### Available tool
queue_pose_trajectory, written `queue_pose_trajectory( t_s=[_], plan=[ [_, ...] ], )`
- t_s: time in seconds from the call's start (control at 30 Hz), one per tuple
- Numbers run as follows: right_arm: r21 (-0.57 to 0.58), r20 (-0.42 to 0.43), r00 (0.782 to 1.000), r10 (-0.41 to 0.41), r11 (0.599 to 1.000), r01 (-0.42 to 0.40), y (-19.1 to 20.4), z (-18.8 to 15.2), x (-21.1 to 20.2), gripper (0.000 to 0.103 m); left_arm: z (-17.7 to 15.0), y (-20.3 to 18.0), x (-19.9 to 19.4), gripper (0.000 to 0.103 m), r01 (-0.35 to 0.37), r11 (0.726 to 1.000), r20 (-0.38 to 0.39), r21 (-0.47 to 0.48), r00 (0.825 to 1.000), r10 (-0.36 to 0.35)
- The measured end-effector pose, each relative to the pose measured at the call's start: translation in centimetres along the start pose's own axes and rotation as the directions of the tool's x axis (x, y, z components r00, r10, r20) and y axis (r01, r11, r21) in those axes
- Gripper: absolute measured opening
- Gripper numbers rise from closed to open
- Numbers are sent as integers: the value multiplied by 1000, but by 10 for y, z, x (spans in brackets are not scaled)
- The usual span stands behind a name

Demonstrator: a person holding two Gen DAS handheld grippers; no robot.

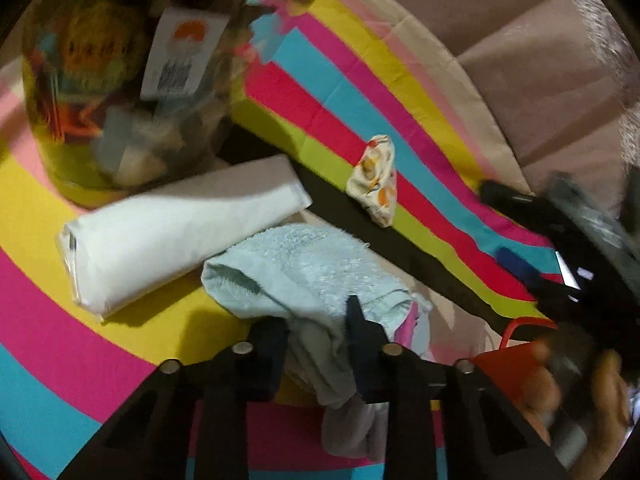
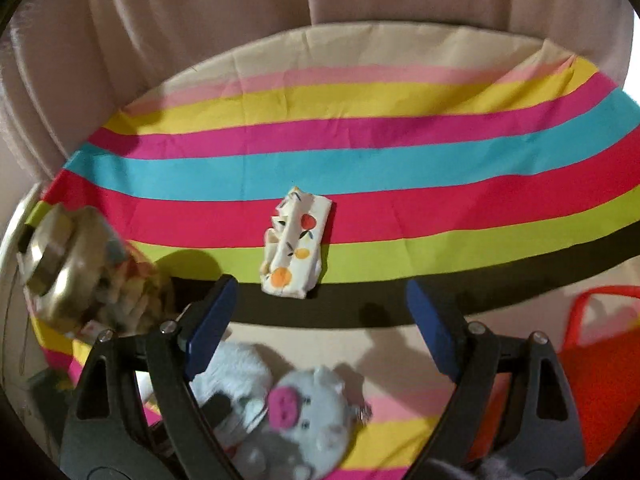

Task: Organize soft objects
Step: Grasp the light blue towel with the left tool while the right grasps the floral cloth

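One clear jar (image 1: 120,80) holds soft toys; left fingers (image 1: 356,320) pinch towel (image 1: 304,268), right fingers (image 2: 432,332) spread.

A striped cloth (image 2: 360,132) in pink, yellow, magenta, blue, red, green and black bands is seen spread over the bench, reaching far ahead of the fingers in the right wrist view. Pale pleated curtains (image 2: 200,20) are hung beyond its far edge. A clear jar (image 1: 120,80) with a white barcode label (image 1: 180,54) is stood well ahead and to the left of the fingers in the left wrist view; it is blurred, and its contents cannot be made out.
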State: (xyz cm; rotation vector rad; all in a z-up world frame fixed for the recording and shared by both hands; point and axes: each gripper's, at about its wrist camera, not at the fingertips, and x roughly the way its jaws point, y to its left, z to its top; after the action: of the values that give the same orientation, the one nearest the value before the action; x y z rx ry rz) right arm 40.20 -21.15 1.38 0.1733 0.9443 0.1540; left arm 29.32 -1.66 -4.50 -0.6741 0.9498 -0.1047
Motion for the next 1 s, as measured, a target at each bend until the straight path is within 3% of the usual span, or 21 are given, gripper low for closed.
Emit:
queue_pose_trajectory(
  t_s=[0.17, 0.43, 0.73, 0.8, 0.83, 0.9, 0.93, 1.0],
  plan=[
    [57, -13, 999, 39, 998, -38, -6, 8, 27, 88, -3, -10, -23, 22, 45, 998, 69, 54, 996, -48],
    [45, -100, 992, 73, 997, -69, 12, 20, 73, 88, -6, -14, -53, 22, 21, 995, 185, 97, 982, -39],
    [-16, -136, 991, 5, 1000, -7, 27, 20, 108, 87, -3, -8, -61, 22, -6, 997, 229, 81, 973, -13],
    [-69, -133, 990, -38, 997, 29, 34, 18, 111, 81, -4, -9, -65, 22, -16, 996, 244, 85, 970, -5],
    [-110, -133, 989, -72, 992, 57, 39, 17, 112, 73, -4, -9, -66, 22, -25, 996, 252, 89, 968, 1],
    [-145, -136, 989, -57, 989, 37, 47, 17, 112, 59, -4, -8, -69, 22, -32, 995, 258, 95, 966, 7],
    [-152, -140, 989, -52, 988, 30, 48, 17, 111, 46, -4, -8, -69, 22, -31, 995, 256, 95, 967, 6],
    [-152, -137, 990, -38, 988, 17, 49, 16, 109, 40, -4, -7, -67, 22, -34, 995, 252, 96, 968, 9]
  ],
)
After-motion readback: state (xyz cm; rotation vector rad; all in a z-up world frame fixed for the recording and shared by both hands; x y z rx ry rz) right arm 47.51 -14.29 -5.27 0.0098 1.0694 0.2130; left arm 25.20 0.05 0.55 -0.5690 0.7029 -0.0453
